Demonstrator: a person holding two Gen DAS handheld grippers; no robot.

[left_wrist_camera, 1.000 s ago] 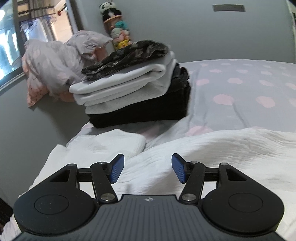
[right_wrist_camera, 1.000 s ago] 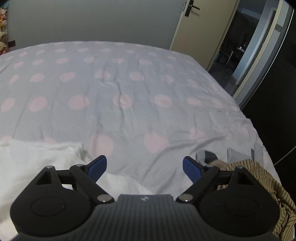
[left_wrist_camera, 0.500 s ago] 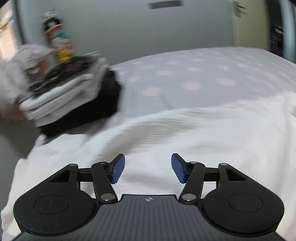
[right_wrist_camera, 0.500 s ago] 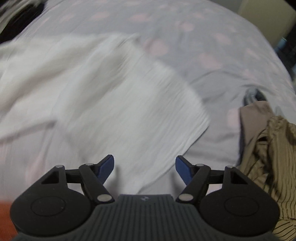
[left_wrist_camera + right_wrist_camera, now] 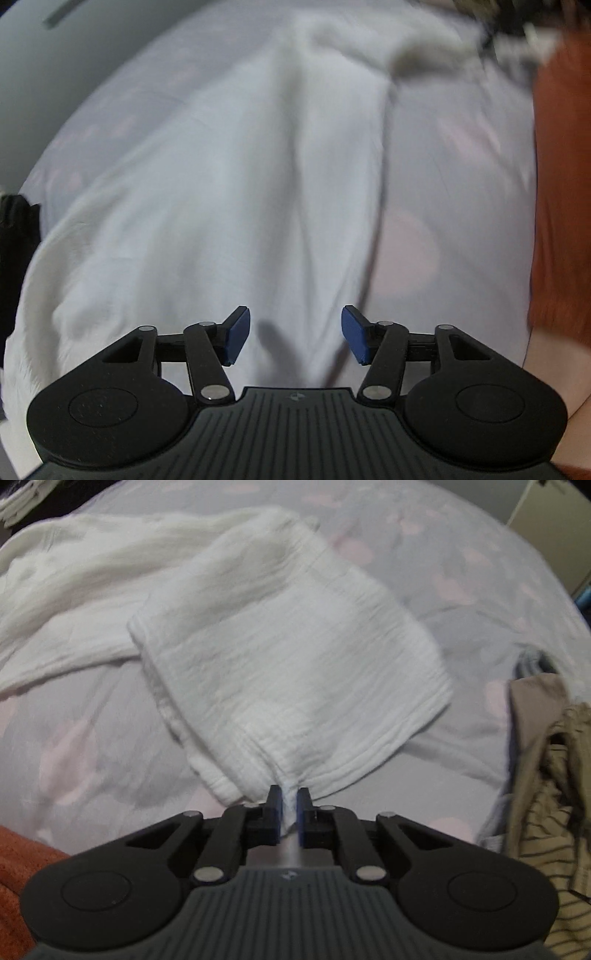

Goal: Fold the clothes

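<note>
A white crinkled garment (image 5: 288,657) lies spread on the grey bedsheet with pink dots (image 5: 461,572). My right gripper (image 5: 289,814) is shut on the near hem of its folded part, with the cloth pinched between the blue pads. In the left wrist view the same white garment (image 5: 207,206) fills the blurred middle of the frame. My left gripper (image 5: 291,334) is open and empty, hovering just above the cloth.
A tan and striped pile of clothes (image 5: 550,775) lies at the right of the bed. An orange cloth (image 5: 18,853) shows at the lower left, and also at the right of the left wrist view (image 5: 561,184). A dark stack edge (image 5: 14,236) shows at far left.
My right gripper has closed on the hem of the white garment. My left gripper has swung away from the folded stack and now points down over the white cloth, still open.
</note>
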